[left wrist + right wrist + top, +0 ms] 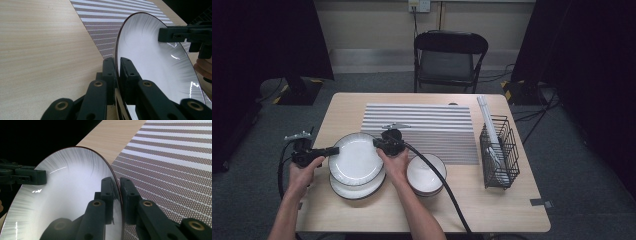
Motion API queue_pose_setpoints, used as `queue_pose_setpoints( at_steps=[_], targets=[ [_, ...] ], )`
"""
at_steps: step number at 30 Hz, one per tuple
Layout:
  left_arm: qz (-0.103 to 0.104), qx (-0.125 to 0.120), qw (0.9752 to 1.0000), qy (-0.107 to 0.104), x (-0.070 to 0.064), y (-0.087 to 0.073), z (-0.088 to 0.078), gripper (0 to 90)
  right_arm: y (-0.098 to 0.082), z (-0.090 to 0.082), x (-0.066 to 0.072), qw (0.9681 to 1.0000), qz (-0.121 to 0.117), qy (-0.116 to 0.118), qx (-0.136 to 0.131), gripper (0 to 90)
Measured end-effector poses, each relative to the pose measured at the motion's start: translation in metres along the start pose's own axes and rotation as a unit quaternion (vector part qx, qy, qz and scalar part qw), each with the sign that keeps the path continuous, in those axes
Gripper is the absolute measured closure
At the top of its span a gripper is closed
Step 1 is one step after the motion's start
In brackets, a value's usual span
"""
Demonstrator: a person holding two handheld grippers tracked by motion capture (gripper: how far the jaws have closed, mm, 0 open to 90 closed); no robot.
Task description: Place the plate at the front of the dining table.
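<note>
Plate (356, 157) btwn both tools, left hand-held gripper (333, 150) clenched on its left rim, right hand-held gripper (377, 143) clamping opp. rim

Both handheld units matte black plastic. Left black two-jaw gripper (333, 150): flat rectangular jaws on linked bars, brass-coloured pivot bushings, small recessed screw holes, grey three-cornered plate on top, thin black cable looping off the rear. Right black two-jaw gripper (377, 143): same build, grey plate, thicker black cable trailing back. Forearms bare, no sleeves or gloves.
</note>
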State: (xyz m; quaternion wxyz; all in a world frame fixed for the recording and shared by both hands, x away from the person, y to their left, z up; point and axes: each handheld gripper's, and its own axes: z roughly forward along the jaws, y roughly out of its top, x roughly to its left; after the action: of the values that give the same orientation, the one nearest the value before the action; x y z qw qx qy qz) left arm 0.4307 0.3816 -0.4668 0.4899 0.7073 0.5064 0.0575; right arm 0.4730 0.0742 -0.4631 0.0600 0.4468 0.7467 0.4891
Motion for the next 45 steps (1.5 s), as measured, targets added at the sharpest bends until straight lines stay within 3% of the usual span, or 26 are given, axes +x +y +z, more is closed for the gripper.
queue_pose_setpoints(
  at_steps=[12,25,32,45],
  targets=[
    [0.000,-0.016,0.9999,0.003,0.0018,0.0075,0.0033,85.5,0.0032,-0.0016,-0.0009,0.9999,0.008,-0.010,-0.007,82.7],
    [-0.012,-0.003,0.9999,-0.004,0.0029,0.0020,-0.0003,83.0,0.0019,-0.0017,-0.0017,0.9999,0.007,-0.007,-0.008,83.2],
    [-0.012,0.000,0.9999,0.004,0.0008,0.0031,0.0000,83.7,0.0015,-0.0018,-0.0011,0.9999,0.008,-0.008,-0.010,83.0],
    [-0.012,-0.009,0.9999,0.005,0.0021,0.0025,-0.0015,83.0,0.0021,0.0002,-0.0002,0.9997,0.007,-0.013,-0.017,82.6]
  ],
)
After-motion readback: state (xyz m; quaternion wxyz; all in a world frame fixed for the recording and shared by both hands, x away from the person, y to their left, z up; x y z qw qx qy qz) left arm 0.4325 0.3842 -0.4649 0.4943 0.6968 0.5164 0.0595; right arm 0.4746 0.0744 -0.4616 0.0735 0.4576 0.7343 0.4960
